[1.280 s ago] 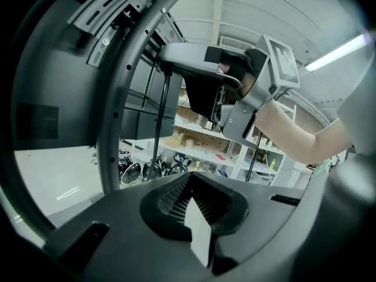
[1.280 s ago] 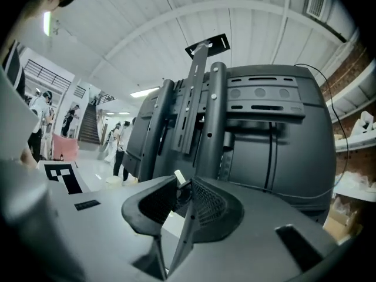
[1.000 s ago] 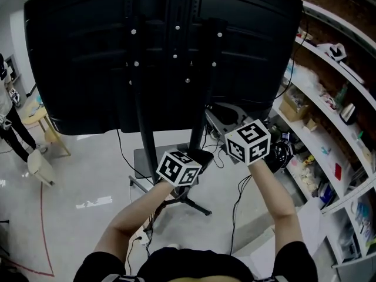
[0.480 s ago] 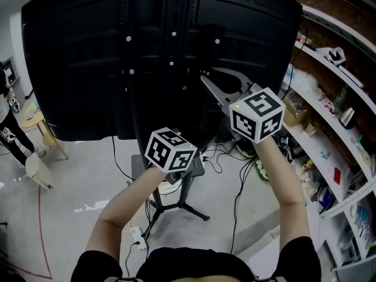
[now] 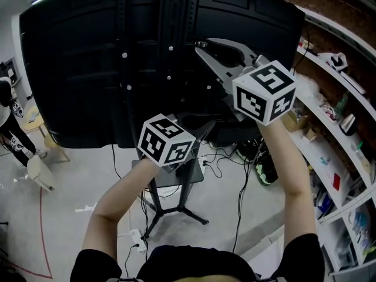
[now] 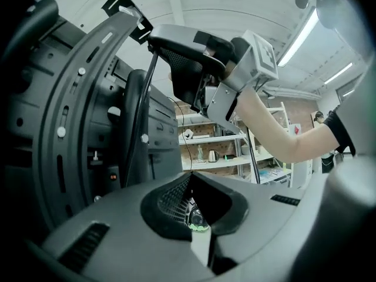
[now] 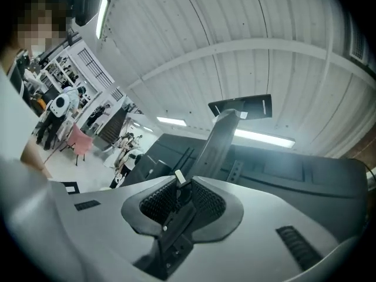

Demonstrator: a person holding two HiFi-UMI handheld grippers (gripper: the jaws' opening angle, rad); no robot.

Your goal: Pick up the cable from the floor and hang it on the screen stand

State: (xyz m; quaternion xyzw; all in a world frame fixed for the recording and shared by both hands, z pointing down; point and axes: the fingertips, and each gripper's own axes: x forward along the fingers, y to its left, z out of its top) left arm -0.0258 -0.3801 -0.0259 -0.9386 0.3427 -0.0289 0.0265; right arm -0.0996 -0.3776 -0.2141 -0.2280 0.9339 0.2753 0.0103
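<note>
Cable (image 6: 196, 219) is off the floor and up in the air with me now. Compared to a second ago both my hands have come way up, from below the screen's bottom edge to well in front of its back panel. Far left there's open floor with a stool (image 5: 36, 170) and a person (image 5: 8, 119) beside it, so plenty of room that side. My left gripper (image 5: 204, 126) sits lower, forearm stretched up and forward. Its jaws are squeezed together on a green-tipped bit of the cable, and a thin black run of it goes up toward my other hand. The screen (image 5: 70, 69) and the rails of the screen stand (image 5: 168, 51) are right in front of both tips, so it's pretty tight there. My right gripper (image 5: 203, 44) is the higher one, arm nearly straight, tips up by the mount. Its jaws are clamped on a black piece of the cable with a white tab. Shelves (image 5: 338, 128) crowd the right side, and more leads (image 5: 226, 154) lie on the floor by the stand's base.
</note>
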